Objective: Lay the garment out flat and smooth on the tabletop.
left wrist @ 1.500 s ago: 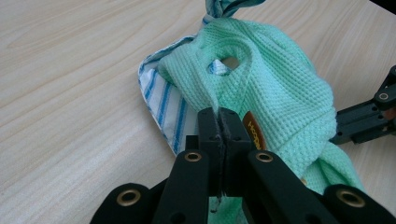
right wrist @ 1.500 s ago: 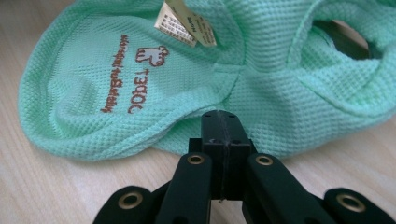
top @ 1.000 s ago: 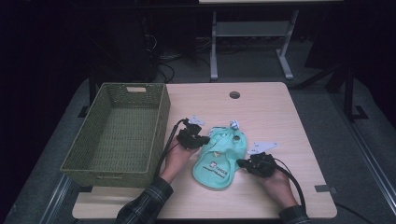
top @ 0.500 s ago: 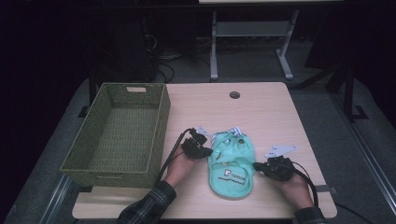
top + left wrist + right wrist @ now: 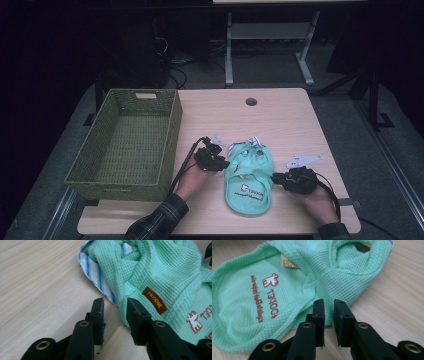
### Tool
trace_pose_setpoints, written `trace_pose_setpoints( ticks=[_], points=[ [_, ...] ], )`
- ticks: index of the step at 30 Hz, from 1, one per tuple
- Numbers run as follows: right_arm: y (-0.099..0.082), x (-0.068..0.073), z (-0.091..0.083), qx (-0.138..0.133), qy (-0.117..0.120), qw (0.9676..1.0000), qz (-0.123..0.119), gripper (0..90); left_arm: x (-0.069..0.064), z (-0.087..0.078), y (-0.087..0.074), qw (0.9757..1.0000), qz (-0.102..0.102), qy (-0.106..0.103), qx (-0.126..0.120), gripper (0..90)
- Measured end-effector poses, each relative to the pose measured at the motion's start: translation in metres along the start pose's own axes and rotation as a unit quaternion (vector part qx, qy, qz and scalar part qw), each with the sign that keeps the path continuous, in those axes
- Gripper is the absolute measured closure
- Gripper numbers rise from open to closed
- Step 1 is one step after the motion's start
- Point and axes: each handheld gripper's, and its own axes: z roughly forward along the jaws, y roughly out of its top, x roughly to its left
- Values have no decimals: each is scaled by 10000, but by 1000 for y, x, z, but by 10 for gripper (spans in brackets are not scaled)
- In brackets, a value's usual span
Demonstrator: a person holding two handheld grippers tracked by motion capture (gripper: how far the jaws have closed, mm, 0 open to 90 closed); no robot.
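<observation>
A small mint-green waffle-knit pet garment (image 5: 248,182) with a brown printed logo lies flat on the wooden table (image 5: 280,120), near its front edge. My left gripper (image 5: 223,163) sits at the garment's left side. In the left gripper view, that gripper (image 5: 115,305) is open, and the blue-striped lining edge of the garment (image 5: 162,277) lies just ahead of the gap. My right gripper (image 5: 276,179) is at the garment's right side. In the right gripper view, it (image 5: 329,305) stands narrowly open at the hem of the garment (image 5: 262,297), and bare table shows through the gap.
A green woven basket (image 5: 172,135) with nothing in it stands on the left part of the table, close to my left hand. A cable hole (image 5: 251,101) sits at the table's far middle. Bare wood stretches behind and to the right of the garment.
The garment has swung from lying slantwise to pointing at the front edge and has slid nearer. My right gripper has moved right and nearer; the left shifted slightly.
</observation>
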Motion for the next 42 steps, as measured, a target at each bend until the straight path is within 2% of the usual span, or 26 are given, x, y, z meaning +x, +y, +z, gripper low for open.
trace_pose_setpoints(
  ticks=[4, 10, 11, 12, 16, 18, 20, 21, 24, 29, 31, 33, 35, 36, 38, 42],
  points=[
    [7, -7, -4, -100, -6, 9999, 65, 737, 0, -5, 0, 10000, -38, -55, -41, 590],
    [23, -24, -5, -307, -69, 9993, 203, 757, -13, -16, -2, 9997, 57, -124, -186, 555],
    [24, -27, -3, -382, -87, 9990, 208, 766, -16, -17, -3, 9996, 88, -143, -208, 560],
    [26, -31, -1, -349, -72, 9990, 270, 770, -19, -18, -3, 9995, 108, -188, -221, 579],
    [33, -41, 5, -467, -131, 9982, 349, 812, -30, -22, -8, 9987, 178, -416, -235, 691],
    [36, -46, 9, -419, -108, 9981, 432, 803, -36, -22, -11, 9982, 158, -513, -270, 701],
    [38, -49, 12, -450, -109, 9980, 428, 783, -41, -24, -14, 9977, 243, -585, -231, 701],
    [40, -50, 13, -474, -82, 9977, 481, 769, -45, -24, -15, 9975, 276, -617, -227, 699],
    [44, -52, 16, -612, -114, 9971, 437, 736, -55, -25, -20, 9965, 366, -726, -198, 698],
    [51, -50, 26, -552, 3, 9971, 522, 710, -73, -18, -29, 9942, 521, -939, -62, 733],
    [54, -48, 31, -458, -13, 9974, 547, 711, -77, -12, -32, 9937, 514, -997, 42, 750],
    [54, -47, 36, -368, -71, 9980, 513, 766, -79, -8, -34, 9930, 615, -989, 205, 768],
    [53, -48, 39, -316, -94, 9985, 439, 812, -80, -4, -35, 9932, 640, -944, 245, 784],
    [52, -48, 39, -290, -103, 9986, 434, 829, -79, -5, -35, 9928, 739, -900, 298, 797],
    [52, -47, 39, -248, -106, 9985, 466, 845, -78, -5, -35, 9931, 734, -863, 299, 818],
    [50, -46, 35, -211, -122, 9990, 365, 856, -71, -8, -35, 9946, 783, -592, 352, 828]
  ],
)
